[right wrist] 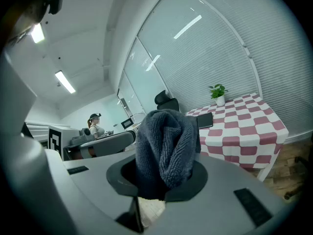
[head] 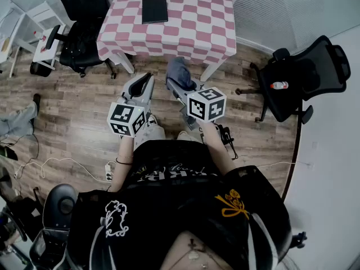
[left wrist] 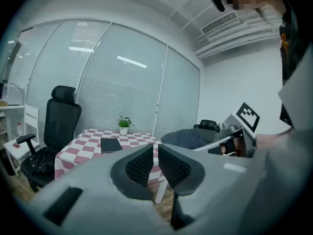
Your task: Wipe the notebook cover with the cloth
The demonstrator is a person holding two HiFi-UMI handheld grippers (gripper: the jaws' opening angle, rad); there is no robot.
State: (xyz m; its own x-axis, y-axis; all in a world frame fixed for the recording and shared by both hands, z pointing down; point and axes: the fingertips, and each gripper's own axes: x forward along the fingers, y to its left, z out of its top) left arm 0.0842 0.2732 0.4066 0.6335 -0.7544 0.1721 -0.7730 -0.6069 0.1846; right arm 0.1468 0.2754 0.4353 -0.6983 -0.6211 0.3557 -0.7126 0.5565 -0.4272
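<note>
The right tongs (head: 181, 88) gripped a bunched dark grey cloth (right wrist: 166, 148) that swallowed their tips, so the pads could not be made out. The left tongs (left wrist: 155, 156) stood drawn nearly together, with only a thin slit between the ribbed pads. Both hung over the wood floor (head: 73, 117), short of the checked tabletop (head: 197, 27). The black notebook (head: 154, 9) lay flat there, closed, well apart from the cloth. In the right gripper view the cloth cut off its near end. A potted plant (left wrist: 124, 124) stood at the far edge.
</note>
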